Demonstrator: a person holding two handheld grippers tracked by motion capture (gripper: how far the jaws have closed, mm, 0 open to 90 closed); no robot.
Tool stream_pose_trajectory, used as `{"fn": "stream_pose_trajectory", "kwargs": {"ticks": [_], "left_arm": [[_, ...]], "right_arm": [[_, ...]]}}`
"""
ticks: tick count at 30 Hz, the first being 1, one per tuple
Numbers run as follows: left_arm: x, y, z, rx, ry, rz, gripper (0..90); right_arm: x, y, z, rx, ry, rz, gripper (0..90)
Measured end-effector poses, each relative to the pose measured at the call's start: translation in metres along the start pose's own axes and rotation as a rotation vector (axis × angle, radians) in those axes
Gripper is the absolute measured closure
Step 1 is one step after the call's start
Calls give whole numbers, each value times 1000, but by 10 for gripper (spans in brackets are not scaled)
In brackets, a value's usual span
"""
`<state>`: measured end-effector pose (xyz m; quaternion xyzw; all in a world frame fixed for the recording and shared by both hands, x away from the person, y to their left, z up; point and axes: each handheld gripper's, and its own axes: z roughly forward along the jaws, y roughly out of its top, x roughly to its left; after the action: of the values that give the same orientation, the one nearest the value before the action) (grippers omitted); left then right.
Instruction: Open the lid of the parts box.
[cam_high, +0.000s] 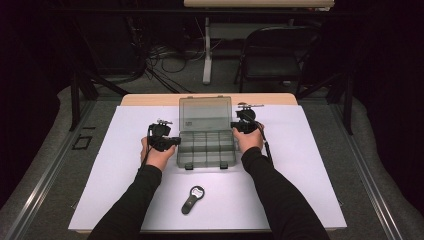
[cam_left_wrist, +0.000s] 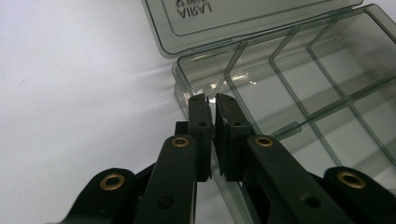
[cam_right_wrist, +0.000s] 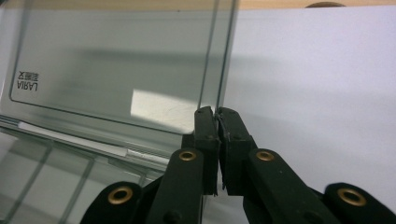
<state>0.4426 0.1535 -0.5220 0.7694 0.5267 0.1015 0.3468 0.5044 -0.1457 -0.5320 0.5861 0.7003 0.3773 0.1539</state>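
On the far left I have bare white sheet (cam_high: 110, 165) covering the table (cam_high: 150, 99), whose wooden edge shows along the back. Next comes my left gripper (cam_high: 170, 141), held just beside the left wall of the clear plastic box (cam_high: 206, 148). In the left gripper view its jaws (cam_left_wrist: 212, 100) are drawn nearly together, and the box's left wall runs up into the thin slit between them, so I read them as pinching that wall near the hinge corner.

The box sits in the middle of the sheet, toward the back. Its tray is split into compartments by thin dividers. Its lid (cam_high: 205, 114) is swung open and lies behind the tray, with a printed label in one corner. Two dark latches hang off the front edge.

In front of the box, nearer to me and well apart from it, a small black tool with a round white dial (cam_high: 192, 199) lies flat on the sheet.

Further right, my right gripper (cam_high: 236, 125) is at the right side of the box, about where lid meets tray. In the right gripper view its jaws (cam_right_wrist: 215, 112) are pressed close, and the lid's right edge runs straight down into the gap between them, so they are clamped on that edge. Beyond it the sheet is plain white
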Motion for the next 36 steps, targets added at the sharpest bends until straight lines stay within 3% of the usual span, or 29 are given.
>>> {"fn": "stream_pose_trajectory", "kwargs": {"ticks": [13,29,36], "left_arm": [[-1,0,0,1,6,12,855],[0,-1,0,-8,5,-6,854],[4,-1,0,-10,-26,-32,831]], "right_arm": [[3,-2,2,28,-31,-51,884],[2,-2,2,24,-25,-50,883],[3,-2,0,12,-13,-41,823]]}}
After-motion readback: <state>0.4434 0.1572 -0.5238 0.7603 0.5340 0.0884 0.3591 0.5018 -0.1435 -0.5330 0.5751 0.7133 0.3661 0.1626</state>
